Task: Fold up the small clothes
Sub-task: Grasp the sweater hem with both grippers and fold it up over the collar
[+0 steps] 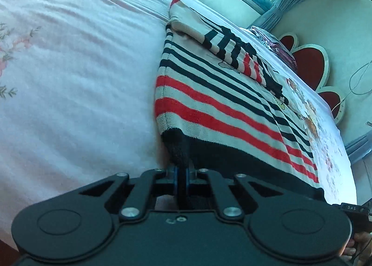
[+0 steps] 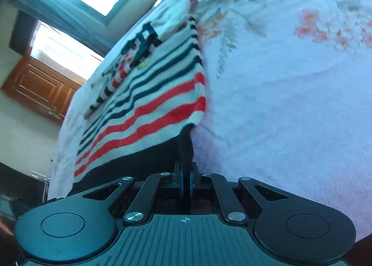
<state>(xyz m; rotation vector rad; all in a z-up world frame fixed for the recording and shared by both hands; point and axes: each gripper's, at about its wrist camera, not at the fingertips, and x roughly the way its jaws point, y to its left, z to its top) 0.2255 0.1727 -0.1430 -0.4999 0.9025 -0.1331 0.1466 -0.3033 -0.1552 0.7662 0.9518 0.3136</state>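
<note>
While the soft, floppy striped top (image 1: pixel 223 107) lies flat on the bed (image 1: pixel 76 93), I pinch its dark hem corners tight with my left gripper (image 1: pixel 182 170) and right gripper (image 2: pixel 186 174).

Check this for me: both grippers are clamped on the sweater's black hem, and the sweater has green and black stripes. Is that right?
Not quite. The stripes on the sweater are red and black, not green, as both wrist views show. The rest holds: the left gripper and right gripper are each shut on the black hem.
</note>
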